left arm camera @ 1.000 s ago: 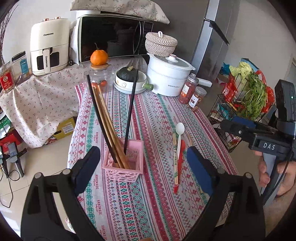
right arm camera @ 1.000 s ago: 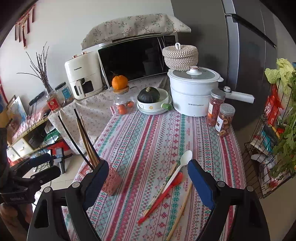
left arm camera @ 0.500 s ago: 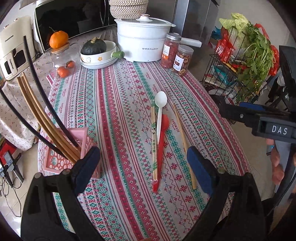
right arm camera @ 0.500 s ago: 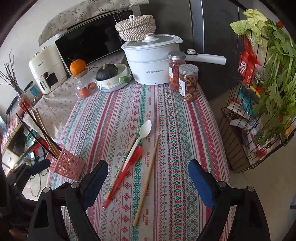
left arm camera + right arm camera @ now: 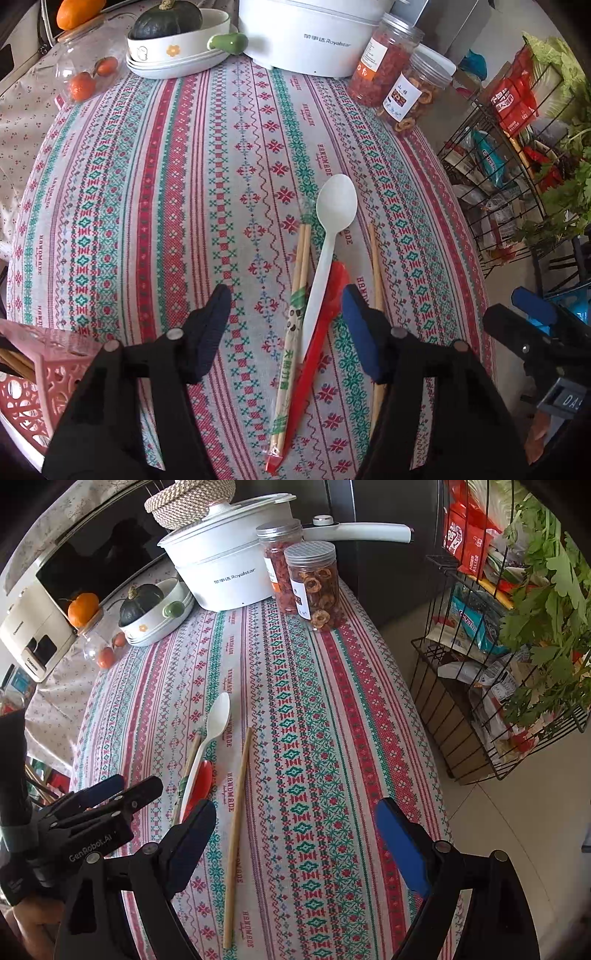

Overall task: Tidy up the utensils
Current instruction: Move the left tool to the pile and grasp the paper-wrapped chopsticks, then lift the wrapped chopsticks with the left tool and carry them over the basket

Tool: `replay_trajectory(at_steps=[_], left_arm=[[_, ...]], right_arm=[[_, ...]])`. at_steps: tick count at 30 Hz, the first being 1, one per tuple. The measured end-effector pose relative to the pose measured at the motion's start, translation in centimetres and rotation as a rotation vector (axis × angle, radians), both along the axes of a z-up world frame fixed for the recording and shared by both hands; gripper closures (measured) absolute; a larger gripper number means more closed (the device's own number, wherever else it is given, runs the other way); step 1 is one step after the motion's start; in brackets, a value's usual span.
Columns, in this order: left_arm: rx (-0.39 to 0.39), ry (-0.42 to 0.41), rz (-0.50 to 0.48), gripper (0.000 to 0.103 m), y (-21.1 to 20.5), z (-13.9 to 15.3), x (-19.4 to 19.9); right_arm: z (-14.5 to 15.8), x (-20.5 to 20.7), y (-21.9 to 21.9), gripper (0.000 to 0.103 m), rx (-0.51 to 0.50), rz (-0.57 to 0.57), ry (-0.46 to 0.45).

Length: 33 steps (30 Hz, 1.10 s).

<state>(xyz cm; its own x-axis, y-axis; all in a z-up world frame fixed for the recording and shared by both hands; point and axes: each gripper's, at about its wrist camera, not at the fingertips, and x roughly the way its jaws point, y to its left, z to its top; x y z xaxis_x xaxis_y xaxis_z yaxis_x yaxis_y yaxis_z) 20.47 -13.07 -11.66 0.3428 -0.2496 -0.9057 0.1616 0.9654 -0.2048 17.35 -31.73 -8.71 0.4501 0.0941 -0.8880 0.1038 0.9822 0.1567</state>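
On the patterned tablecloth (image 5: 184,184) lie a white spoon (image 5: 334,218), a red spoon (image 5: 334,280) and a paper-wrapped chopstick pair (image 5: 295,321), side by side. My left gripper (image 5: 286,328) hovers over them with its jaws closing; all three lie between the fingers, untouched by the pads. A lone wooden chopstick (image 5: 236,827) lies just right of them, between the wide-open fingers of my right gripper (image 5: 295,849). The pink basket (image 5: 33,369) with chopsticks in it sits at the lower left.
A white pot (image 5: 221,572), two jars (image 5: 314,583) and a bowl holding a squash (image 5: 147,605) stand at the table's far end. A wire rack (image 5: 480,701) with greens and packets stands right of the table edge.
Both grippers have come down toward the table. The left one swung right, from the pink basket to over the spoons, and its jaws narrowed. The right one now straddles the lone chopstick.
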Motion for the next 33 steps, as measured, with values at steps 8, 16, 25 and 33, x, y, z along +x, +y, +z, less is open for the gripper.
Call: replay_trajectory(at_steps=[8, 16, 25, 33], left_arm=[[0.024, 0.037, -0.019, 0.071, -1.8, -2.0, 2.9], [0.098, 0.066, -0.041, 0.08, -3.1, -3.1, 3.6], [0.093, -0.013, -0.065, 0.092, -1.8, -0.6, 1.4], [0.016, -0.151, -0.081, 0.093, 1.2, 4.7, -3.8]], right_arm=[[-1.5, 1.2, -0.5, 0.013, -0.005, 0.016, 0.04], [-2.4, 2.0, -1.6, 0.013, 0.014, -0.017, 0.068], [-3.1, 2.5, -1.7, 0.013, 0.014, -0.034, 0.085], [-3.5, 3.0, -0.9, 0.013, 0.014, -0.04, 0.092]])
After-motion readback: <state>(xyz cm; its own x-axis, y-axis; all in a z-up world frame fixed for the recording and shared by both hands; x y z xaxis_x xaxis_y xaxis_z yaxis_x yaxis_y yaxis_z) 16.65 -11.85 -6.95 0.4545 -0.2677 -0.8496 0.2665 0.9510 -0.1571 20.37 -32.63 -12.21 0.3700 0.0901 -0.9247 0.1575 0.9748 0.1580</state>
